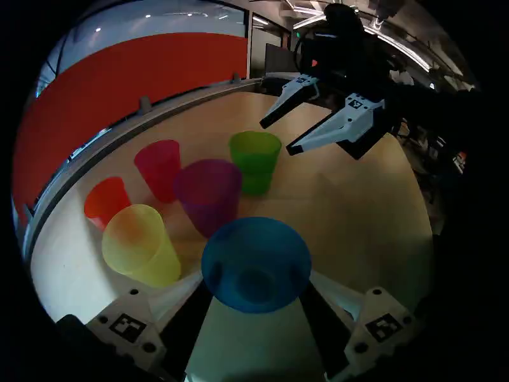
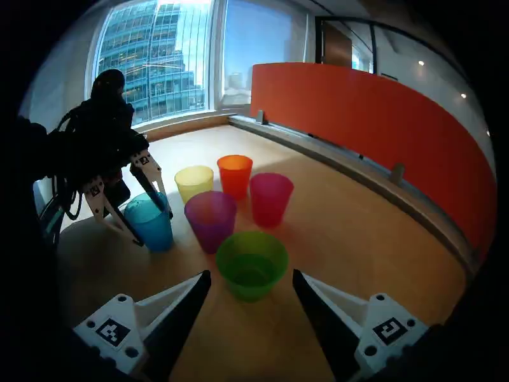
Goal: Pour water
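A blue cup stands between the fingers of my left gripper, which press on its two sides. In the right gripper view that same gripper brackets the blue cup, whose base looks to rest on the table. A green cup sits just ahead of my open right gripper, level with its tips and touching neither. From the left gripper view, the right gripper hovers open beside the green cup's rim. I cannot tell whether either cup holds water.
Purple, pink, orange and yellow cups cluster close to the blue and green ones on the wooden table. A rail and an orange wall panel border the table's far edge.
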